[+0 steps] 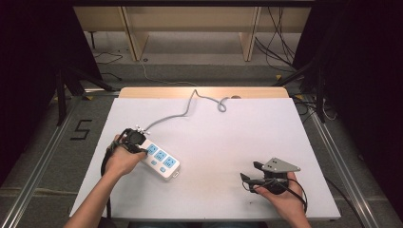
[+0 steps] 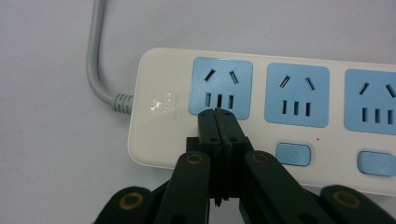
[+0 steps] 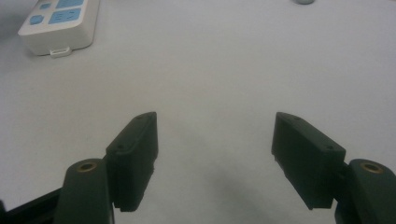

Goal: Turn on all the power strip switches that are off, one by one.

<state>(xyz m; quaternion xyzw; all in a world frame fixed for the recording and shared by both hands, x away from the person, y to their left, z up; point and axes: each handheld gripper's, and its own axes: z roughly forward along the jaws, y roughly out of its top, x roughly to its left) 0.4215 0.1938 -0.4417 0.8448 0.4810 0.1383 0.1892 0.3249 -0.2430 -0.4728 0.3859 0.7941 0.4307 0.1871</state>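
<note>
A white power strip with three blue sockets, lying flat on the white table at about 8 o'clock from the table's centre, long axis running from 10 o'clock to 4 o'clock. Grey cable leaving the strip's 10 o'clock end and snaking off toward 12 o'clock, over the far edge.

Likely rigid, hard plastic, light enough to slide under a push, smooth and a little slippery on the sides; nothing fragile apart from the small blue switches below the sockets. Best taken across the narrow width of the body, at a bare stretch of casing, not by the cable, which looks stiff and springy and would tug the strip round.

Left gripper pressed fully together, jaws meeting with no gap, pinching nothing; tips poised at the lower edge of the first socket nearest the cable, where its switch would sit, touching or just above the casing, contact not clear.

Right gripper spread wide and empty, held low over bare table at about 4 o'clock, well apart from the strip, jaws pointing toward 9 o'clock.
</note>
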